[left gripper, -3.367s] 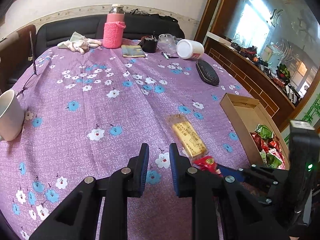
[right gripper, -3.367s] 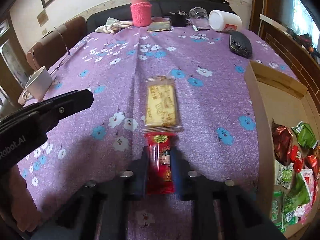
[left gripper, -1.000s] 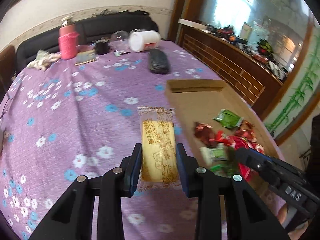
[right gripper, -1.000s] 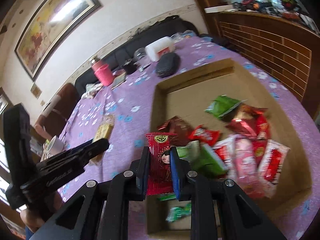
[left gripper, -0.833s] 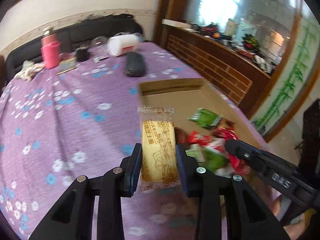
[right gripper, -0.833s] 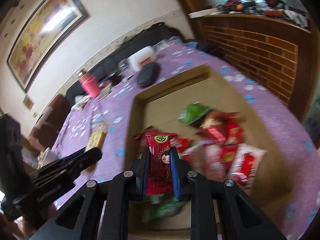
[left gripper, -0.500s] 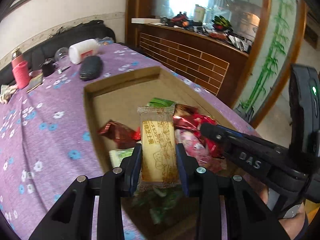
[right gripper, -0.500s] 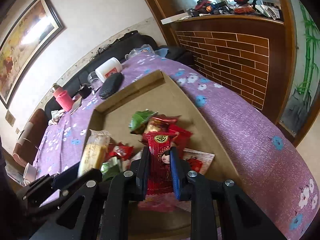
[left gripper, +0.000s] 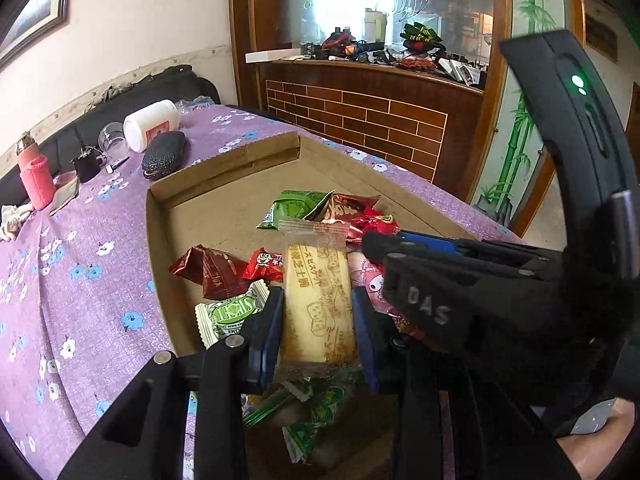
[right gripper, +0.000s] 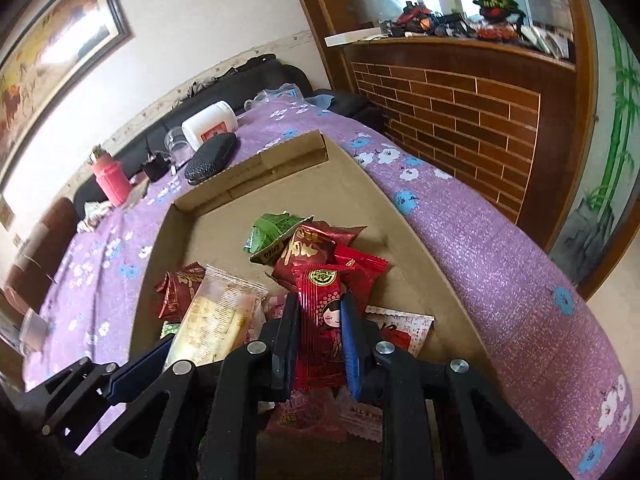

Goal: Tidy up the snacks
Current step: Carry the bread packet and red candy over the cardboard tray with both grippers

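My left gripper (left gripper: 318, 320) is shut on a yellow biscuit pack (left gripper: 318, 300) in clear wrap, held above the shallow cardboard box (left gripper: 224, 174). The same biscuit pack (right gripper: 218, 318) shows at the lower left of the right wrist view. My right gripper (right gripper: 320, 332) is shut on a red candy packet (right gripper: 322, 320) with a doll face, also over the box (right gripper: 256, 164). Its black body (left gripper: 460, 280) crosses the left wrist view just right of the biscuit. Several red and green wrapped snacks (left gripper: 320, 208) lie heaped in the box under both grippers.
The box sits on a purple flowered tablecloth (left gripper: 72, 248). At the far end stand a white jar (left gripper: 152, 124) on its side, a black case (left gripper: 164, 154), a glass (left gripper: 110, 136) and a pink-sleeved flask (left gripper: 36, 178). A brick-fronted wooden counter (left gripper: 376, 120) runs along the right.
Both grippers have swung right from over the cloth to above the box and dropped closer to the snack heap. Each keeps its packet; the right gripper now lies close beside the left.
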The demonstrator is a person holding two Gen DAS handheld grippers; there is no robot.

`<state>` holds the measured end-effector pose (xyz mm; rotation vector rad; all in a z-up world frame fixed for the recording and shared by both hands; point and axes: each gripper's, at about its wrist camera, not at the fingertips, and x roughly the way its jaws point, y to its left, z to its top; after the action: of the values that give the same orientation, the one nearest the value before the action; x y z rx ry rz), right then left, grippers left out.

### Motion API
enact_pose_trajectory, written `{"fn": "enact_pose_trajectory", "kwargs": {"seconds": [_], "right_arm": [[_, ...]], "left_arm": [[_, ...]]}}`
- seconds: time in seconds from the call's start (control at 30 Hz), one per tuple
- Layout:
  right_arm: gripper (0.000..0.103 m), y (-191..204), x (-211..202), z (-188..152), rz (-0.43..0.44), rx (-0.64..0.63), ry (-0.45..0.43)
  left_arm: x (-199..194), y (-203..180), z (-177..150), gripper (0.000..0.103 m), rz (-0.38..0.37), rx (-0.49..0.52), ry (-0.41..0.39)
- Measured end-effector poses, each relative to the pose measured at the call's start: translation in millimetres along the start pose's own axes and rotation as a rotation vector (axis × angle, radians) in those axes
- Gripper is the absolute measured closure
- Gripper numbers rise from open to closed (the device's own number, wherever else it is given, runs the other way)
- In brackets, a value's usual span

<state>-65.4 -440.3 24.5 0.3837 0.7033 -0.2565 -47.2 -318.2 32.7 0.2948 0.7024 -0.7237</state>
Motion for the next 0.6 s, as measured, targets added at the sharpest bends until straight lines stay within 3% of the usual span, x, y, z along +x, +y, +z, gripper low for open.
{"fn": "enact_pose_trajectory", "kwargs": {"seconds": [0.6], "right_arm": [[0.081,-0.8,5.3,1.4,-0.027,-0.002,0.021]], "left_arm": [[-3.0,-3.7,-3.8,0.070,0.015,0.013,-0.018]]}}
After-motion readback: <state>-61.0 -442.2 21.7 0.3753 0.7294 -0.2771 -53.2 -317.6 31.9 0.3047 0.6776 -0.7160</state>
